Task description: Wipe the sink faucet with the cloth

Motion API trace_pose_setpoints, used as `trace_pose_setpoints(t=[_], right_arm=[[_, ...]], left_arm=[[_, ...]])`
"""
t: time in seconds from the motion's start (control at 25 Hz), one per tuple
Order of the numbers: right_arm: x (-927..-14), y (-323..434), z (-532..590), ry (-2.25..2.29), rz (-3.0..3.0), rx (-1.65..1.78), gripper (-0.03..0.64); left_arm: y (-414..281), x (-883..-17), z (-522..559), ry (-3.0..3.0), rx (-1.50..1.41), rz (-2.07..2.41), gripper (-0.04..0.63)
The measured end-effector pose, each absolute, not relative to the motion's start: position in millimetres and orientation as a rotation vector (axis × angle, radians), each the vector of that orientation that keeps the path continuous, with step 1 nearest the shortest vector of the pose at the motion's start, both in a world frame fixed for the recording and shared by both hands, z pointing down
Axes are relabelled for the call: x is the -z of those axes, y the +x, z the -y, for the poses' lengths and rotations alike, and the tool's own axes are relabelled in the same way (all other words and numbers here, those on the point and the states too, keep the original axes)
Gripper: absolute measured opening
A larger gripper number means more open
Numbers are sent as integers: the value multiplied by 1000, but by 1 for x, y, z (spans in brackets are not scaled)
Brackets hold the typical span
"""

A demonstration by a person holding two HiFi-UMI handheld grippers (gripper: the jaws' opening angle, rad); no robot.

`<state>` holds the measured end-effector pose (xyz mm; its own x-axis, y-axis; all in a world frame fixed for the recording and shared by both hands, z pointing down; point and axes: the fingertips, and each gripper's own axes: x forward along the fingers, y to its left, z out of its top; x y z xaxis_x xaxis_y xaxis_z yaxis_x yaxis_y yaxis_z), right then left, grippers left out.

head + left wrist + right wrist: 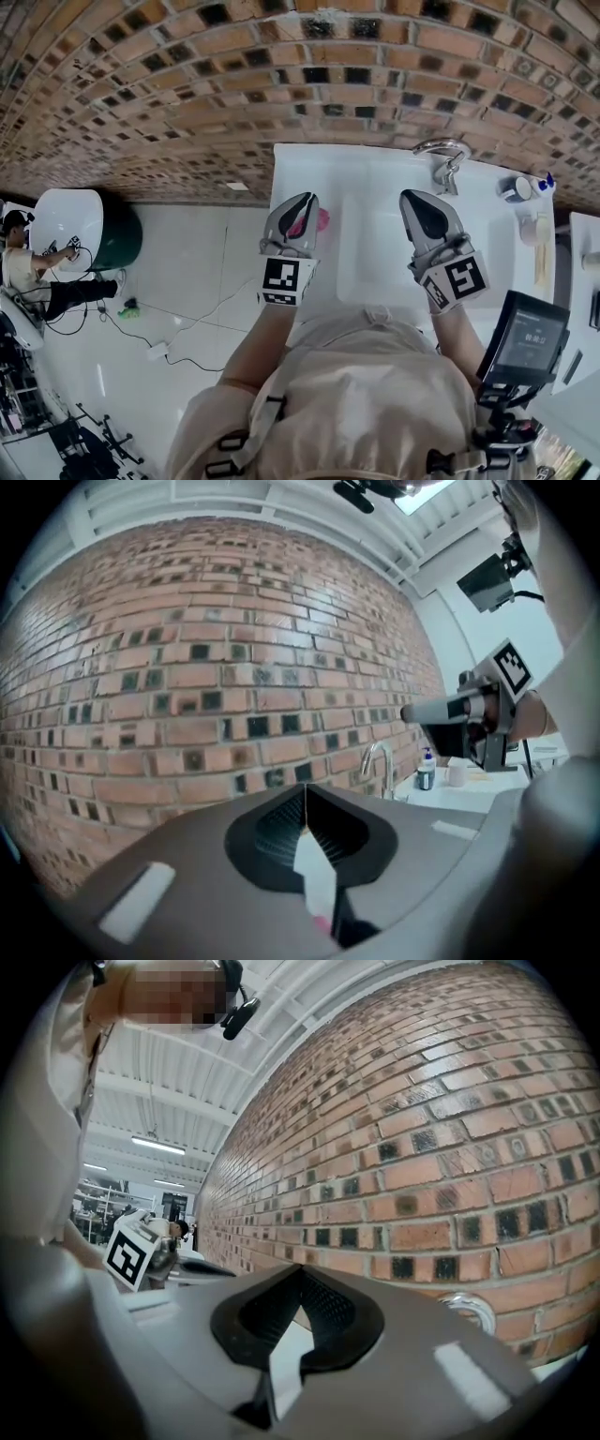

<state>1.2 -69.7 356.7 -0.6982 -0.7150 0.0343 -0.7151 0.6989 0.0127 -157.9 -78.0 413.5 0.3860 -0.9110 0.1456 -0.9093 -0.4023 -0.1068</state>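
Observation:
My left gripper [304, 199] hovers over the left part of the white sink [370, 239]. A pink cloth [320, 221] shows between and beside its jaws. In the left gripper view the tips [305, 789] meet, and a bit of the pink cloth [323, 922] sits deep in the gap. My right gripper [414, 195] is held level on the right, shut with nothing in it; its tips [300, 1269] touch. The chrome faucet [443, 152] stands at the back of the sink by the brick wall, ahead of the right gripper. It also shows as the faucet [378, 761] to the left gripper's right.
A cup [515, 189] and a soap bottle [546, 183] stand on the counter right of the faucet. A brick wall [281, 75] runs close behind. A mounted screen [525, 342] is at my right side. Left of the sink are a tiled floor, a green bin [120, 239] and a seated person [23, 267].

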Motion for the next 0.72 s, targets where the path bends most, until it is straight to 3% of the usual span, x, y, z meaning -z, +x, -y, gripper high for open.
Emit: trace_pose_setpoints(t=[0.04,0.36,0.72], right_arm=[[-357,1,69,1202,2859,3,-5],[-361,8,58,1209,2860,5,-5],[-364,6,54,1165,2873,-5,-5]], left_arm=[[-150,-403,79,-2608,255,-1679,2],[-99,-397,82,-2752,189,-1539,2],[-91,-388,90,-2771,177,-1501,2]])
